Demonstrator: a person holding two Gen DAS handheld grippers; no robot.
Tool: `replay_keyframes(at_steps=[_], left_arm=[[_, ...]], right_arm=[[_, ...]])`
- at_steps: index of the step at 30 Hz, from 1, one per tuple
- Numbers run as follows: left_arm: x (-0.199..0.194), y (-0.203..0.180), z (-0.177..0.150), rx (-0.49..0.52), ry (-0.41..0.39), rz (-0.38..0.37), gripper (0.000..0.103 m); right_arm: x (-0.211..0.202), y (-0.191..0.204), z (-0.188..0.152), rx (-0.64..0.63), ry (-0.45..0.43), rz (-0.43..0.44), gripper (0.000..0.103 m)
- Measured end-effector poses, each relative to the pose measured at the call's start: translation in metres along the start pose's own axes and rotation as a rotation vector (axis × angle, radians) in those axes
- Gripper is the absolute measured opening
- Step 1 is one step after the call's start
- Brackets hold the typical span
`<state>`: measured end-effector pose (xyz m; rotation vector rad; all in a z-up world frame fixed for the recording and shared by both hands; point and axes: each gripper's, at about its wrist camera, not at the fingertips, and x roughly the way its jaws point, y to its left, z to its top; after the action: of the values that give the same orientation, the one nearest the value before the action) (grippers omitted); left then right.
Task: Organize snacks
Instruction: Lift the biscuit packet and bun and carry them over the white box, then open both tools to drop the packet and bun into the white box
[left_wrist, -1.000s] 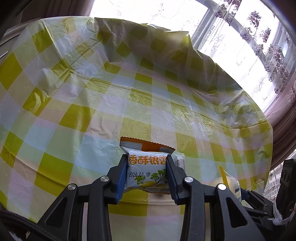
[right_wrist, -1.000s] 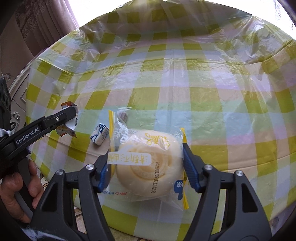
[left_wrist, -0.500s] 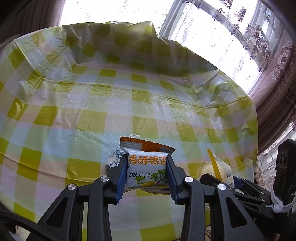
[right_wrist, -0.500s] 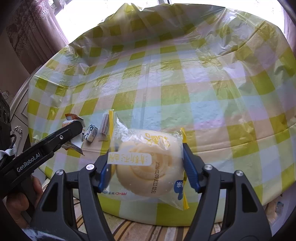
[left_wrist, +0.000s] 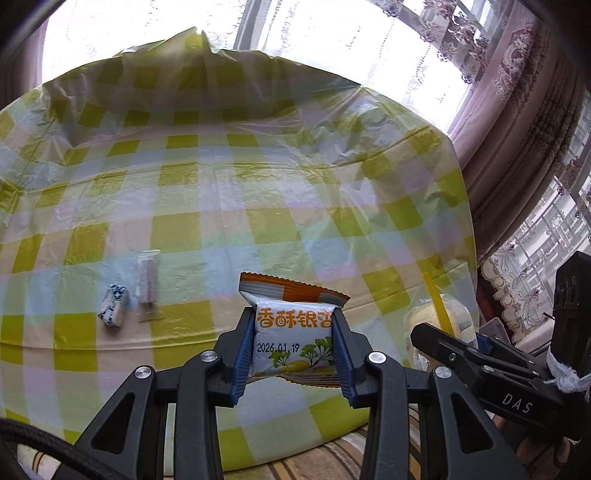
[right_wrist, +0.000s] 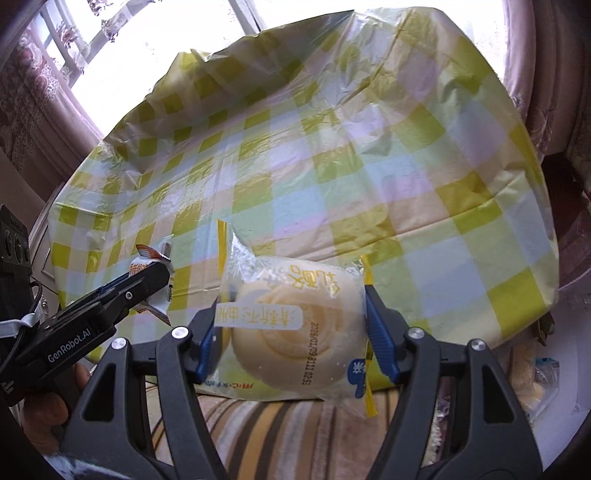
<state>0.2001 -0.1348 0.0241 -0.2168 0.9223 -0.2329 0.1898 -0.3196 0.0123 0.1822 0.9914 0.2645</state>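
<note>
My left gripper (left_wrist: 293, 347) is shut on a small white snack packet with an orange top edge (left_wrist: 291, 332), held above the near edge of the table. My right gripper (right_wrist: 291, 325) is shut on a round pale bun in a clear wrapper (right_wrist: 295, 332). In the left wrist view the right gripper's arm and the bun (left_wrist: 439, 317) show at the right. In the right wrist view the left gripper with its packet (right_wrist: 147, 273) shows at the left. A blue-and-white wrapped candy (left_wrist: 112, 306) and a small clear-wrapped bar (left_wrist: 147, 288) lie on the table.
The table wears a yellow, white and blue checked plastic cloth (left_wrist: 258, 184). A striped surface (right_wrist: 295, 417) lies below the near table edge. Curtains (left_wrist: 517, 129) and bright windows stand behind. More wrapped snacks (right_wrist: 535, 380) lie at the far right. A hand (right_wrist: 48, 410) holds the left gripper.
Both grippers have drawn back toward the near table edge with their snacks still held. The candy and clear-wrapped bar have come into the left wrist view; the striped surface now shows below.
</note>
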Motion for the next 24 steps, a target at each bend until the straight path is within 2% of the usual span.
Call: replay_keyframes(at_steps=[7, 18, 24], left_arm=[[0.016, -0.059, -0.002, 0.114, 0.058, -0.076, 0.040], [0.055, -0.167, -0.019, 0.289, 0.196, -0.222, 0.040], [0.073, -0.215, -0.031, 0.365, 0.248, -0.261, 0.040]], right_arm=[[-0.033, -0.061, -0.006, 0.082, -0.036, -0.078, 0.070], [-0.078, -0.164, -0.023, 0.245, -0.087, -0.214, 0.070], [-0.095, -0.206, -0.029, 0.318, -0.112, -0.274, 0.070]])
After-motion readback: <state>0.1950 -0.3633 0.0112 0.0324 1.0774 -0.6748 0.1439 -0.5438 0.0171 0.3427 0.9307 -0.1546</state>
